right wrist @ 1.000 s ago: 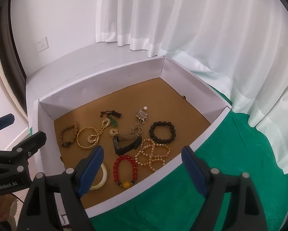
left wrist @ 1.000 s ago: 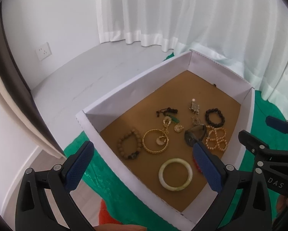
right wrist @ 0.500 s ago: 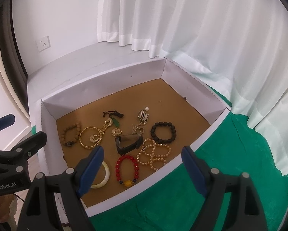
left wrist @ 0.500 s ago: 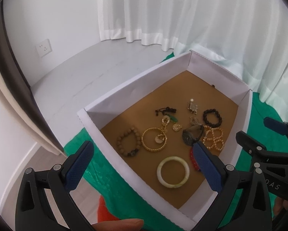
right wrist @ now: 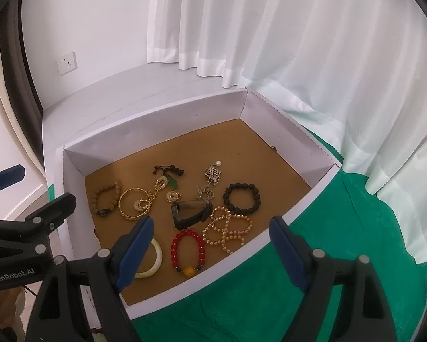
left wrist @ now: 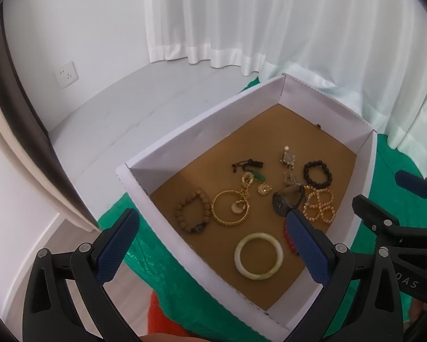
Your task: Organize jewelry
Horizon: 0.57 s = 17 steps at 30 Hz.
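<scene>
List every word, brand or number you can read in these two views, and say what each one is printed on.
"GenRobot.AI": white print on the black body of the left gripper, seen in the right wrist view.
"DAS": white letters on the black body of the right gripper, seen in the left wrist view; cut off at the edge, likely part of a longer word.
No readable text on the white box or the jewelry.

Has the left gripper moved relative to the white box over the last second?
Yes. The left gripper has pulled back and up: the white box now looks smaller and sits farther right in its view.
</scene>
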Available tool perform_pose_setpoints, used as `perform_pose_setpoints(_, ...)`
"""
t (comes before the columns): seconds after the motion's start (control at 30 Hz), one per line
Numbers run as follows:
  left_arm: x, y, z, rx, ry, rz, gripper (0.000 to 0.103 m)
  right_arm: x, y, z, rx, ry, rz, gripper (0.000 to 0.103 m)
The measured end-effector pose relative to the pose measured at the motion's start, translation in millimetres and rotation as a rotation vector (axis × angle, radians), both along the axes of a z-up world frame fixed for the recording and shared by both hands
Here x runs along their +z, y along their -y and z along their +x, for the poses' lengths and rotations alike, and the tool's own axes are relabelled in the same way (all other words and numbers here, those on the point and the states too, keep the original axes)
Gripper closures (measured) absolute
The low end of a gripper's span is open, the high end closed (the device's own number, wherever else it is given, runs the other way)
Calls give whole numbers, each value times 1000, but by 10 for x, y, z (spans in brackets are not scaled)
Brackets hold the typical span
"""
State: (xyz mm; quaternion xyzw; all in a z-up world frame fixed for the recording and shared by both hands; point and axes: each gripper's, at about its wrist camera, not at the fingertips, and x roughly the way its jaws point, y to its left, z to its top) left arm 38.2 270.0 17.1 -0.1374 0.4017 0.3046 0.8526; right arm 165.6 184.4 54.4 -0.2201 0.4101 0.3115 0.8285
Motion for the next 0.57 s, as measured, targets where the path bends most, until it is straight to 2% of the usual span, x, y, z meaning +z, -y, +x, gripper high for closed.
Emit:
perform_pose_setpoints(0.3, -21, 12, 17, -2, -5, 0, 1, -23, 42, 32, -3, -7, -4, 19)
perform_pose_setpoints(0.57, -37, 48, 44, -17, 25, 19, 1, -57, 60, 36, 0, -20, -5, 19)
